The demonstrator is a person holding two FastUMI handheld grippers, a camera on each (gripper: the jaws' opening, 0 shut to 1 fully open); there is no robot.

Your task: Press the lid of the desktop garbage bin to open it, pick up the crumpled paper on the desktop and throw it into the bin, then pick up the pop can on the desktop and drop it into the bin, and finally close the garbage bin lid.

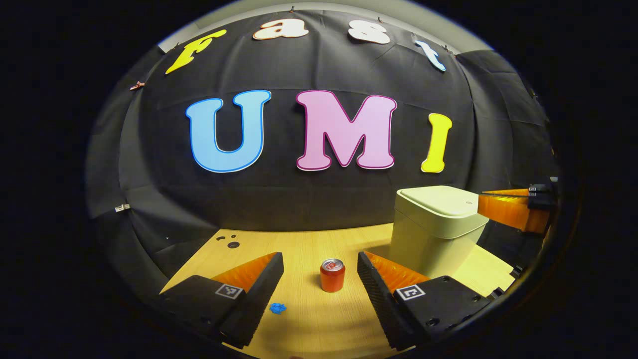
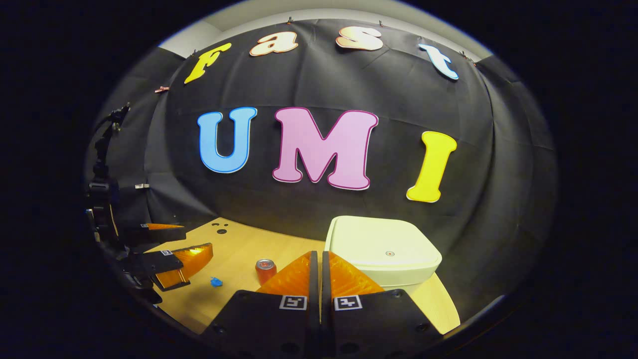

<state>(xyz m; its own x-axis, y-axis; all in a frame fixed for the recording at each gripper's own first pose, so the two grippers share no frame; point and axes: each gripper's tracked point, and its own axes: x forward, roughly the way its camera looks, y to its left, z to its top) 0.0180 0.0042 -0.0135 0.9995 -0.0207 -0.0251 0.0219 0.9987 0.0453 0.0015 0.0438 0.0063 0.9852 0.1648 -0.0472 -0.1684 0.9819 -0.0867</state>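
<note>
Right gripper (image 2: 316, 269), fingers pressed together on nothing, is hovering by the closed bin (image 2: 384, 252) at desk's back-right. Left gripper (image 1: 319, 279) is gaping wide. Paper (image 1: 277, 308) near front edge looks light, squashy; pop can (image 1: 332, 274) mid-desk looks slick, prob. best pinched round its middle.

Black cloth wall (image 1: 319, 199) behind light wooden table (image 1: 299, 249); pale ceiling strip (image 2: 299, 15) above cloth.
</note>
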